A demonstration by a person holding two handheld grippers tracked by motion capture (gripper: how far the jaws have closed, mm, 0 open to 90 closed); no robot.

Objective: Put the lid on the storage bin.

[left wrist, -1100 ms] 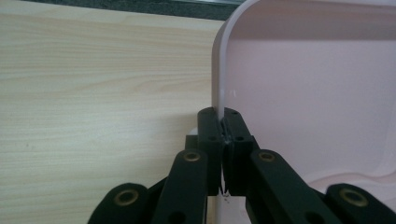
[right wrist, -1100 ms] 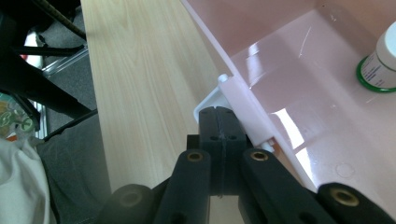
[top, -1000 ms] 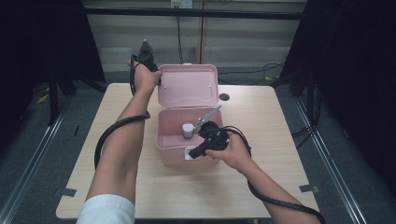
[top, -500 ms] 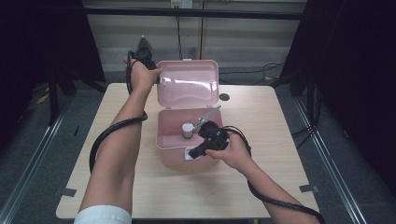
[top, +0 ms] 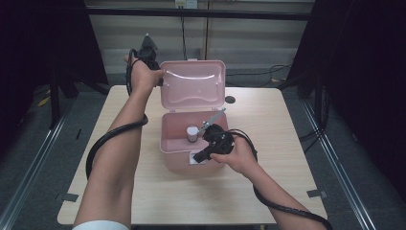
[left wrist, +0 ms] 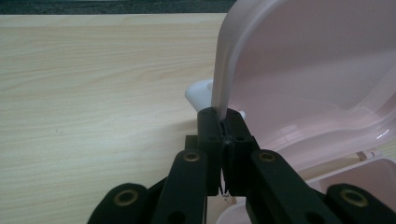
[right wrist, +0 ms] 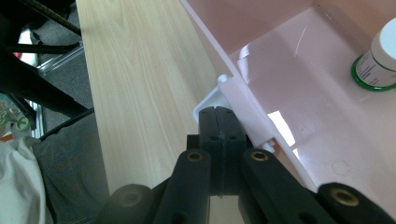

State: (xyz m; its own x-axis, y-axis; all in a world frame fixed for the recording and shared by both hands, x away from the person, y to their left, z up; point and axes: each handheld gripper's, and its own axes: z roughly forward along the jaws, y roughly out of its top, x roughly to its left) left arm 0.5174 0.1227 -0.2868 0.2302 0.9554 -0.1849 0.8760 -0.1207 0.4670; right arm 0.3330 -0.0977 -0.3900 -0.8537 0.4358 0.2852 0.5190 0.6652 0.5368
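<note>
Nearest, right gripper (top: 203, 155), matte black, jaws pressed together on the white latch tab (right wrist: 243, 109) at the front wall of the glossy pink plastic box (top: 179, 160), mid-table on pale wood-grain table (top: 287, 143). Inside, a small round white-capped bottle (top: 192, 133). Farther back, left gripper (top: 160, 79) clenched on the rounded edge of the raised, smooth lid (top: 194, 85).

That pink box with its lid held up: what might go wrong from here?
The left gripper pinches only the thin edge of the lid; if it slips, the lid could drop onto the small bottle inside. The right gripper grips just the white latch on the box, so a harder pull might strain the latch or shift the box.
</note>
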